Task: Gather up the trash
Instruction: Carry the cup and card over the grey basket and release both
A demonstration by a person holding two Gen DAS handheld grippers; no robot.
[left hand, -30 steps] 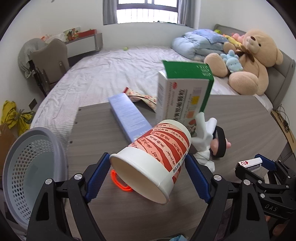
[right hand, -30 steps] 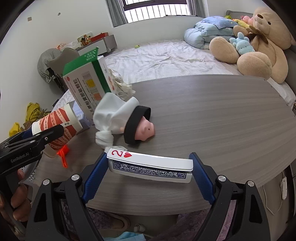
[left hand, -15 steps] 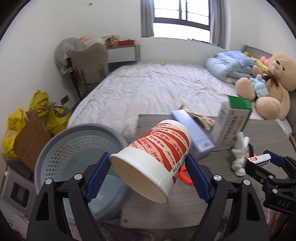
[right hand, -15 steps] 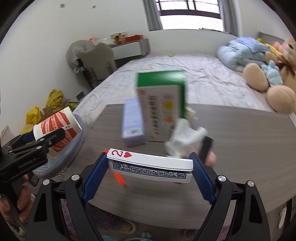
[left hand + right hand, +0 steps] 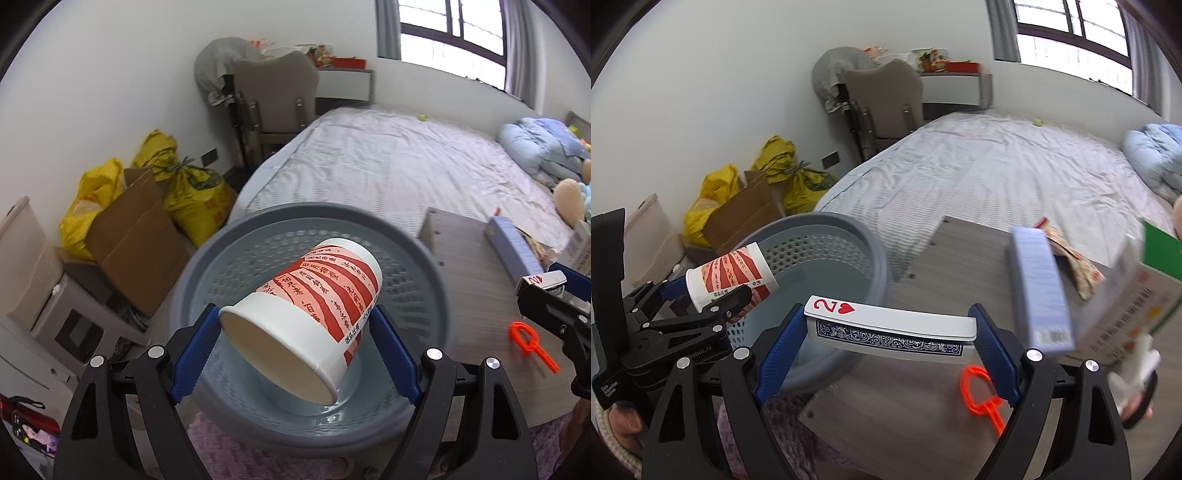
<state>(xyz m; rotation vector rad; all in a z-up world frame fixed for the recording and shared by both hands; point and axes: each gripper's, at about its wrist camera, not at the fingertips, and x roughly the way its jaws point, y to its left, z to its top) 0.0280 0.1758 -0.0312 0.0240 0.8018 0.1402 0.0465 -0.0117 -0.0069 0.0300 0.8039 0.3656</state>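
A red-and-white paper cup [image 5: 310, 317] is clamped in the left gripper [image 5: 295, 343] above the grey basket [image 5: 417, 258]. A card box [image 5: 890, 328] marked 2 is gripped by the right gripper [image 5: 886, 343] over the table [image 5: 960, 266] edge.

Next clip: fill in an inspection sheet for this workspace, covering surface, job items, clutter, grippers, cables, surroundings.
Surface: grey wood-grain table.
Job's things: paper cup held over grey basket; card box held above the table edge.
Clutter: orange plastic loop, blue box, green-topped carton, wrapper.
Grippers: left gripper shut on cup; right gripper shut on card box.
Cables: nothing seen.
Surroundings: bed, chair, yellow bags, cardboard box.
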